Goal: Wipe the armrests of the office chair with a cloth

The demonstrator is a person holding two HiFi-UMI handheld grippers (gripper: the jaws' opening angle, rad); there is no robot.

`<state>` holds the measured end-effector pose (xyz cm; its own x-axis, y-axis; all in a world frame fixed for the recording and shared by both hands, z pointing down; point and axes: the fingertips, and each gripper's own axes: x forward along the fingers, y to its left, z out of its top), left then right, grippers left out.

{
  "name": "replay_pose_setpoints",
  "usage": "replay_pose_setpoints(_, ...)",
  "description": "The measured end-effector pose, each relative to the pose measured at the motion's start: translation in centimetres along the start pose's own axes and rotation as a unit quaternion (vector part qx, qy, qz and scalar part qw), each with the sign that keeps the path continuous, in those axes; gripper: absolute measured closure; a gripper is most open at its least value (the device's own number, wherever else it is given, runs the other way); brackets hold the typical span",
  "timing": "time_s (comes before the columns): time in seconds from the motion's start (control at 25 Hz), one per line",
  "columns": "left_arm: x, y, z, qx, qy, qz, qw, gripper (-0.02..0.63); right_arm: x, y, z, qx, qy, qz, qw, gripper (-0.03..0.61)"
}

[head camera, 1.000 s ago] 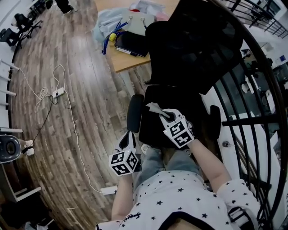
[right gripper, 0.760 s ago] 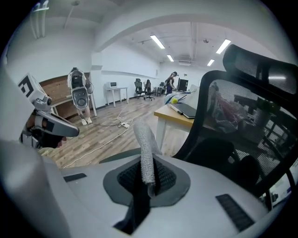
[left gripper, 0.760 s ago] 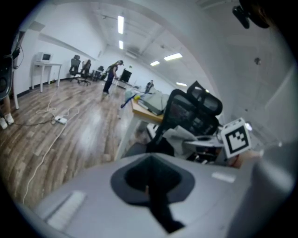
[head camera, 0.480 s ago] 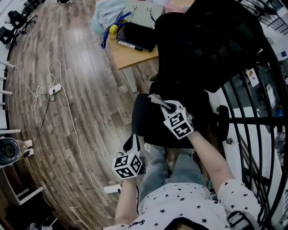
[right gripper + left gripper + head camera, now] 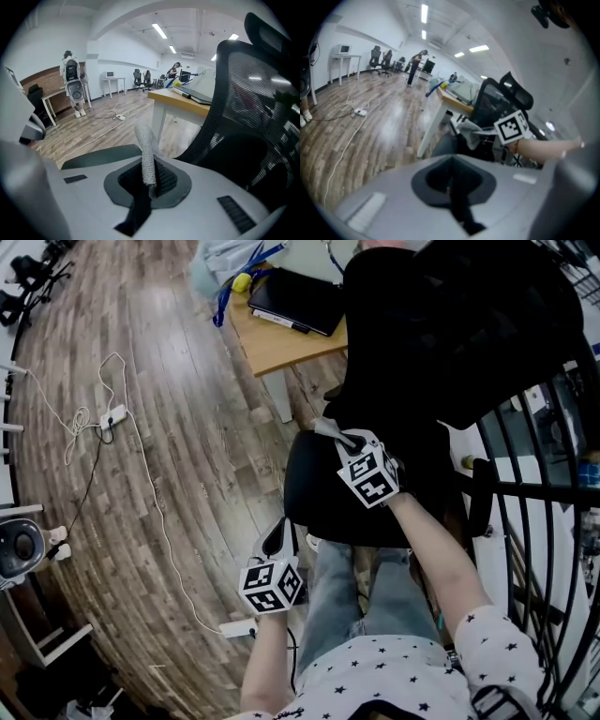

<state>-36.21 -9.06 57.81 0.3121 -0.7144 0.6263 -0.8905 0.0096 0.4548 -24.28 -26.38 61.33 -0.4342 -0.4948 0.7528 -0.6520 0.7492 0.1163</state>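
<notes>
right gripper (image 5: 351, 440) clamps a grey, nubbly cloth (image 5: 146, 154) (a narrow folded strip); left gripper (image 5: 279, 538) jaws together, empty.

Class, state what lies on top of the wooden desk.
On the desk: a flat black device, a blue strap and a yellow object. The chair backrest hides its right part.

Right claw (image 5: 347, 440) and cloth (image 5: 326, 429) now farther along the armrest (image 5: 298, 484), nearer the backrest (image 5: 441, 334).
</notes>
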Motion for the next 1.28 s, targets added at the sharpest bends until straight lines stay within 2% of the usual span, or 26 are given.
replay_pose_setpoints(0.36, 0.8, 0.7, -1.2, -0.001, 0.021, -0.003, 0.9998, 0.606, 4.7, 1.0, 0.8, -0.029, 0.017, 0.016, 0.999, 0.554)
replay_pose_setpoints(0.68, 0.9, 1.7, -1.4, -0.009, 0.025, 0.003, 0.9997, 0.606, 7.5, 2.3, -0.3, -0.049, 0.047, 0.027, 0.997, 0.554)
replay_pose_setpoints(0.96, 0.9, 1.9, -1.4, -0.011, 0.025, 0.002, 0.9996, 0.606, 7.9, 2.6, -0.6, -0.042, 0.056, 0.026, 0.997, 0.554)
replay_pose_setpoints(1.28, 0.9, 1.1, -1.3, -0.015, 0.024, -0.005, 0.9996, 0.606, 7.8, 3.2, -0.8, -0.072, 0.080, 0.033, 0.994, 0.554)
